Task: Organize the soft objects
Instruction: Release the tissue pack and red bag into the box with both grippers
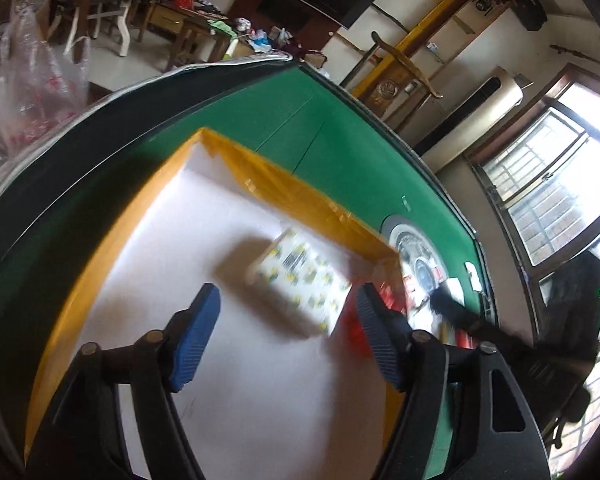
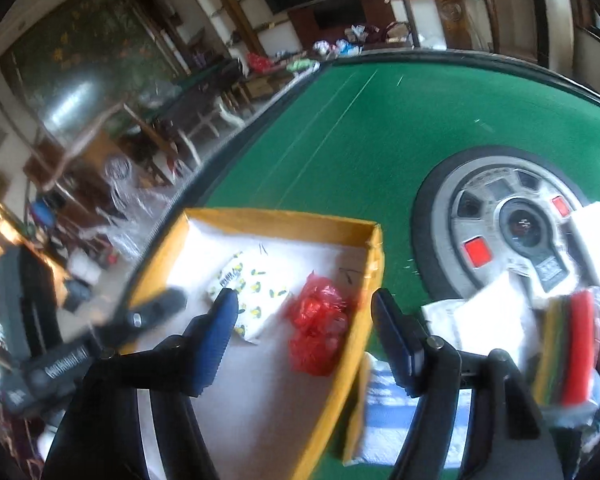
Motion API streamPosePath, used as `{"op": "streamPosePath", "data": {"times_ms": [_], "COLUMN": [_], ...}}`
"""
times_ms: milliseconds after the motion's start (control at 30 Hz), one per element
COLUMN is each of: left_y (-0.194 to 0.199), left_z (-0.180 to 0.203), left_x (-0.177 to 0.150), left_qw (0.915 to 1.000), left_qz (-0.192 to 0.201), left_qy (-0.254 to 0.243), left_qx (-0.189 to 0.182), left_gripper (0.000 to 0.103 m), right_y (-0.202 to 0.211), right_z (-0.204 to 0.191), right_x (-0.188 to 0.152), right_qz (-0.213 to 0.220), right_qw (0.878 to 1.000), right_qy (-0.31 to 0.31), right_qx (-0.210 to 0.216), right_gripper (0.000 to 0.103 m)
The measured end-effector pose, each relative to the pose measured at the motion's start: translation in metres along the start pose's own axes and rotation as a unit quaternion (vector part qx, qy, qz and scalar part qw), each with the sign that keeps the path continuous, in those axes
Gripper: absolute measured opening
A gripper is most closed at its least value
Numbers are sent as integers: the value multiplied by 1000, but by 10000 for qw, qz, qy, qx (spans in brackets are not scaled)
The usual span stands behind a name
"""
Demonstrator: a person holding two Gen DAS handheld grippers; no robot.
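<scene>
Blue-padded left tongs stand about half open over the white floor of the yellow box, with nothing between the pads. Just ahead of the tips, a white pack printed with small yellow marks lies tilted on the box floor, apart from both pads and closer to the right-hand one. Beyond that pad a bit of the red plastic bag shows, blurred, against the box's right wall.

From the right wrist view, the right tongs also stand about half open and hold nothing. Their left pad hangs over the box floor next to the printed pack, while the right pad sits outside the box wall, over the green worktop. The red plastic bag lies crumpled on the box floor just inside the right wall, between the two pads as seen from here and slightly ahead of them; whether it touches either pad is hard to tell. To the right, on the worktop, lie white packets and a stack of coloured cloths, by the round grey panel. The other tool reaches in from the left
</scene>
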State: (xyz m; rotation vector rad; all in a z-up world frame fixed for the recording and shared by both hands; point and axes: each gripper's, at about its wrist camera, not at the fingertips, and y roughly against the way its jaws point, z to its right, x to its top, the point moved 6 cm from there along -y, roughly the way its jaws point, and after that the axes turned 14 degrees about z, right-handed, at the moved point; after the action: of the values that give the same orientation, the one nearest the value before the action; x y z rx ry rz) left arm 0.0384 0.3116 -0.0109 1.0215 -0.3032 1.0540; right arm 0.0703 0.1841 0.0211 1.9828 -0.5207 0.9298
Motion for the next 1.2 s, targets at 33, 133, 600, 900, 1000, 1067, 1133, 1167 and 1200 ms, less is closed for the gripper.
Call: {"op": "streamPosePath", "data": {"times_ms": [33, 133, 600, 900, 1000, 1067, 1133, 1167, 1200], "left_y": [0, -6, 49, 89, 89, 89, 87, 86, 84], "left_z": [-4, -14, 18, 86, 115, 131, 144, 149, 153], "left_x": [-4, -14, 8, -18, -45, -67, -92, -105, -116], "left_qw": [9999, 9985, 9980, 9890, 9842, 9801, 9750, 9731, 9712], "left_qz": [-40, -320, 236, 299, 63, -121, -348, -465, -596], "left_qy": [-55, -210, -579, -1301, -1546, -1725, -1915, -1979, -2035], "left_qx": [103, 397, -118, -645, -855, -976, -1068, -1087, -1090], "left_gripper": [72, 72, 72, 72, 72, 72, 72, 72, 72], "right_y": [9, 18, -6, 39, 69, 83, 98, 106, 116], "right_z": [7, 30, 76, 60, 63, 67, 74, 81, 92], "right_x": [0, -3, -24, -82, -106, -115, -124, -126, -125], "right_qz": [47, -7, -761, -1477, -1574, -1618, -1646, -1609, -1466], "right_qw": [10000, 9997, 9950, 9882, 9863, 9850, 9837, 9843, 9872], "right_qy": [1, -119, -634, -312, -313, -326, -356, -383, -380], "right_qx": [-81, -230, -126, 271, 383, 512, 637, 608, 507], "right_gripper": [65, 65, 66, 66, 66, 66, 66, 66, 66]}}
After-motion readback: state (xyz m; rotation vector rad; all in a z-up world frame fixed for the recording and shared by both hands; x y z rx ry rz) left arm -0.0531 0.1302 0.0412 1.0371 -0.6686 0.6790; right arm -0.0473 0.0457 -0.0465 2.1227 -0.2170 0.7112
